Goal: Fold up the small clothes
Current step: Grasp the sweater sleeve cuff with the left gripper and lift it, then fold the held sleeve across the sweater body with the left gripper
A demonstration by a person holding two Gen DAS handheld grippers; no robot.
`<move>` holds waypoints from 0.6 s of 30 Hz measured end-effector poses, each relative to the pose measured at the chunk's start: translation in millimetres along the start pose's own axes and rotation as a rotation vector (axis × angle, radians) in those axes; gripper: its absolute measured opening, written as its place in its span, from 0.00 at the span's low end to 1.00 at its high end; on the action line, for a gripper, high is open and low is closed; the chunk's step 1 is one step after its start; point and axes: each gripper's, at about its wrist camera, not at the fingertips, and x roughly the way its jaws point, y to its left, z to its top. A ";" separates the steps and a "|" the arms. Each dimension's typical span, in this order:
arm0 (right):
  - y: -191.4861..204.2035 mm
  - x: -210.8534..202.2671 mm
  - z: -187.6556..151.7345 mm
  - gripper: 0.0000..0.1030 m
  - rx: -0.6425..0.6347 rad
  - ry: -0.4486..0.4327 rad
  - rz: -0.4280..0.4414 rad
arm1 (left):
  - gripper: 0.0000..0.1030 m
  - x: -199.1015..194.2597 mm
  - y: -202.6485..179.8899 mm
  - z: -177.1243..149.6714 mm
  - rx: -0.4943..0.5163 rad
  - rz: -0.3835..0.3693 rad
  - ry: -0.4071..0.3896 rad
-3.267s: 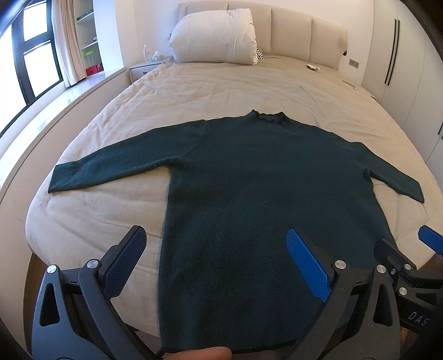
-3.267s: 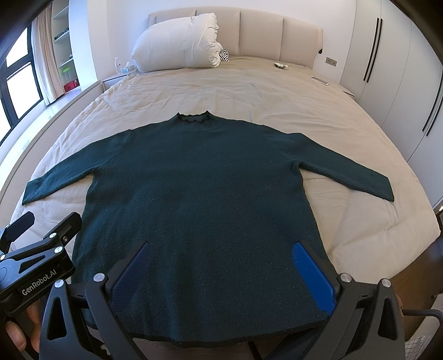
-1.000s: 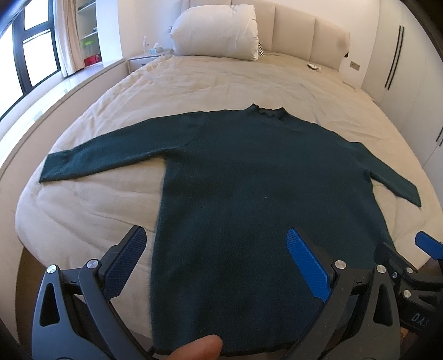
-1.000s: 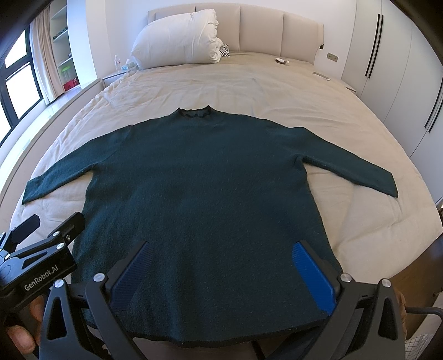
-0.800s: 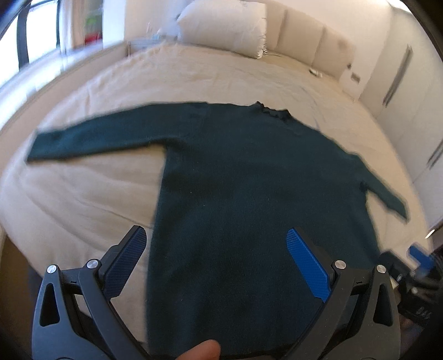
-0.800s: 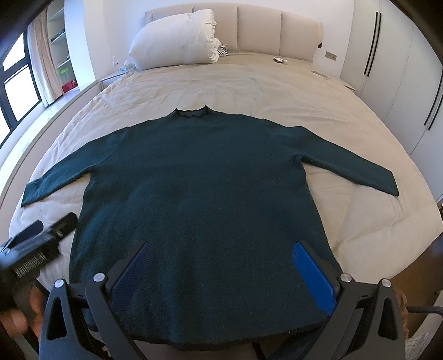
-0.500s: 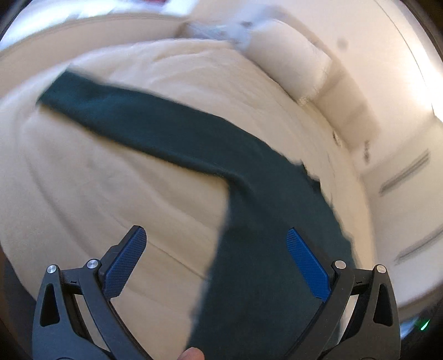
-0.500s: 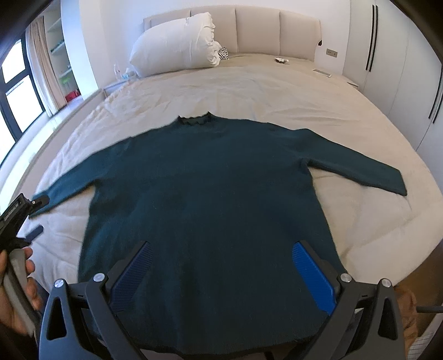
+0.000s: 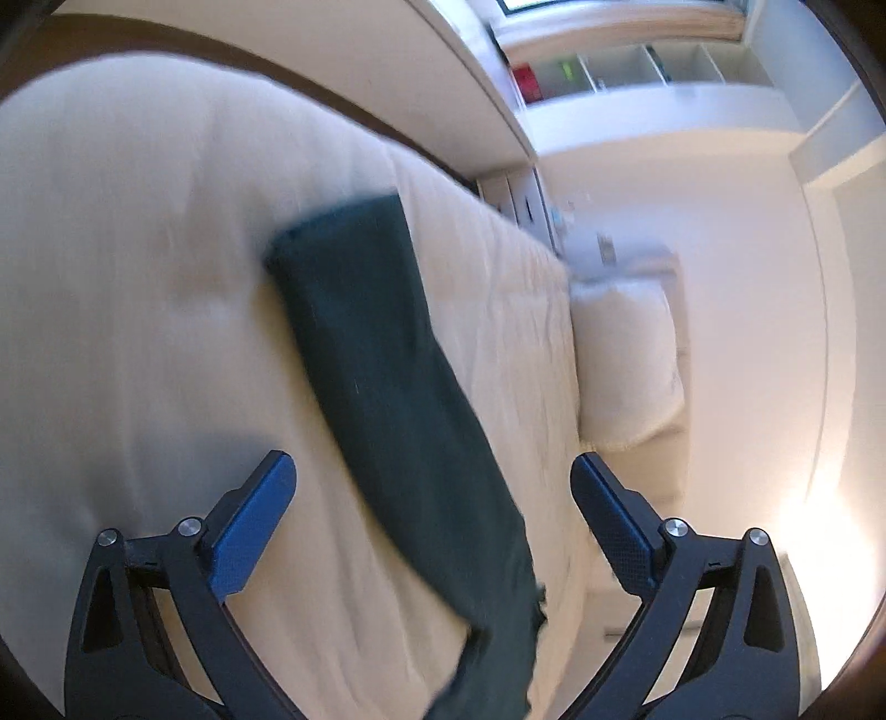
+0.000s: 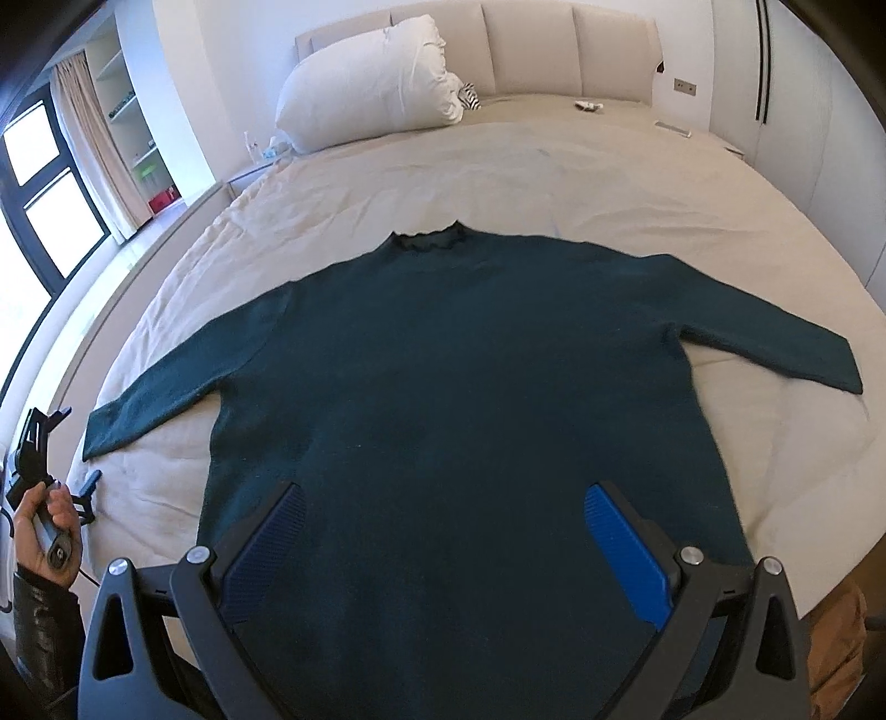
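Observation:
A dark green long-sleeved sweater [image 10: 470, 387] lies flat, front up, on the beige bed [image 10: 526, 166], sleeves spread to both sides. My right gripper [image 10: 443, 515] is open and empty above the sweater's lower hem. My left gripper [image 9: 432, 487] is open and empty; it hovers over the sweater's left sleeve [image 9: 382, 387], whose cuff [image 9: 332, 227] lies ahead of it. In the right wrist view the left gripper [image 10: 39, 459] is held in a hand at the bed's left edge, beside the left cuff [image 10: 105, 432].
A white pillow [image 10: 371, 83] leans on the padded headboard [image 10: 554, 39]. Small items [image 10: 587, 105] lie near the head of the bed. Window and shelves [image 10: 127, 127] on the left, wardrobe doors [image 10: 803, 111] on the right. A nightstand [image 9: 526, 199] stands by the bed's left side.
My left gripper swung left and turned, from facing the whole sweater to hovering over the left sleeve. The right gripper stayed over the hem, tilted slightly.

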 end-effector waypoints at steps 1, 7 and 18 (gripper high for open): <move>1.7 2.3 0.8 1.00 -0.001 0.004 0.003 | 0.96 1.6 1.8 6.6 -0.016 0.000 -0.013; 4.9 10.7 3.3 1.00 -0.004 0.004 0.014 | 0.92 16.6 8.2 33.0 -0.068 -0.007 -0.084; -19.1 14.9 3.9 1.00 0.063 -0.019 0.025 | 0.15 52.0 0.4 52.2 0.062 0.096 -0.110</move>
